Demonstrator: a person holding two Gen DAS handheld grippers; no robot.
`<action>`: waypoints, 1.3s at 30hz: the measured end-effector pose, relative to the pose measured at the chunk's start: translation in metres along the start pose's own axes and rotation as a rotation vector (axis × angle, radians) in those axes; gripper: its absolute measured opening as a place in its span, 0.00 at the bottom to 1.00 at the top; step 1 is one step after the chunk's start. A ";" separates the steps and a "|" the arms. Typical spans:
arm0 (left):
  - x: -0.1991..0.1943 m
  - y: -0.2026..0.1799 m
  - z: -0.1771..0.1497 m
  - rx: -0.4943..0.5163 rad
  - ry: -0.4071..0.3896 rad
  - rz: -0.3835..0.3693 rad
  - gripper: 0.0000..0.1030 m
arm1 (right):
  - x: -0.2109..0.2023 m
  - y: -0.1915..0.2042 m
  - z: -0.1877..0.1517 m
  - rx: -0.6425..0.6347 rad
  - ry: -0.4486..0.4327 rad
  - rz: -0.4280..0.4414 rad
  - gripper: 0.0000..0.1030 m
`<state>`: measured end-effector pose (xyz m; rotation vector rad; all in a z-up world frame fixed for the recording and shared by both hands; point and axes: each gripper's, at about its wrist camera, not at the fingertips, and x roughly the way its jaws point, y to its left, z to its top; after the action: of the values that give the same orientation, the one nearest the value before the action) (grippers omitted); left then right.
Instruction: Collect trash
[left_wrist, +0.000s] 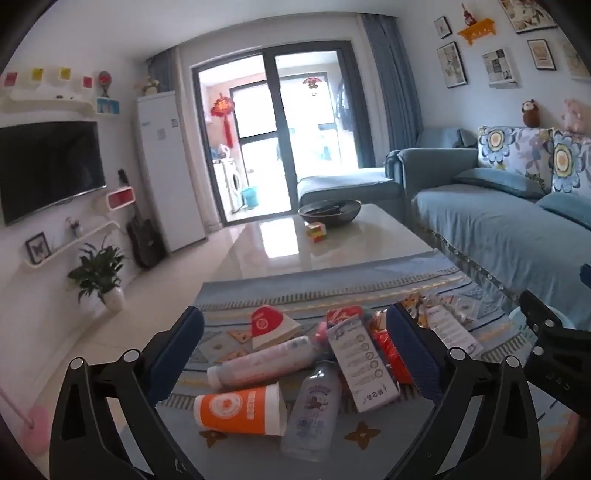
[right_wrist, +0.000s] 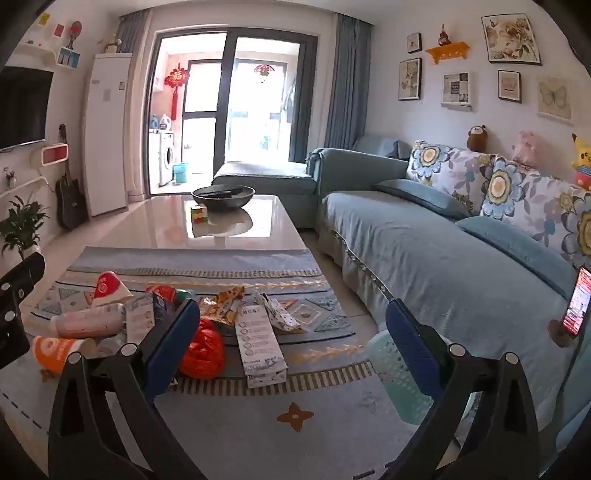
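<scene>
So, quick rundown, left to right:

Left gripper: jaws spread wide, holding nothing, hovering right over the trash pile at the near end of the patterned cloth.
Orange cup: on its side, long axis running left-right, closest to the left gripper.
Clear bottle: lying just beside the cup, label unreadable.
White box: long axis pointing away, print too blurry.
Right gripper: released, empty.
Green basket: off the cloth's right edge.

Daylight pours through the glass balcony door, overexposed to white, and throws a bright glare patch on the glossy coffee table in front of it. Away from the door, edges curve strongly and corners vignette black; focus is slightly soft.
</scene>
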<state>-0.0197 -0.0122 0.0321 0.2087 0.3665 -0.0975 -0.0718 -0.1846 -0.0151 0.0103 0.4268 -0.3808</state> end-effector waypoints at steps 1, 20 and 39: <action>0.002 0.002 -0.002 0.006 -0.003 0.017 0.93 | 0.001 -0.001 -0.002 0.003 0.003 0.000 0.93; 0.006 0.009 -0.006 -0.006 0.003 0.016 0.93 | 0.007 -0.006 -0.009 0.040 0.035 0.038 0.93; 0.006 0.010 -0.006 -0.013 -0.003 0.014 0.93 | 0.007 -0.004 -0.010 0.034 0.034 0.044 0.93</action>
<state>-0.0145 -0.0011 0.0260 0.1984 0.3625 -0.0817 -0.0712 -0.1903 -0.0267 0.0595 0.4530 -0.3448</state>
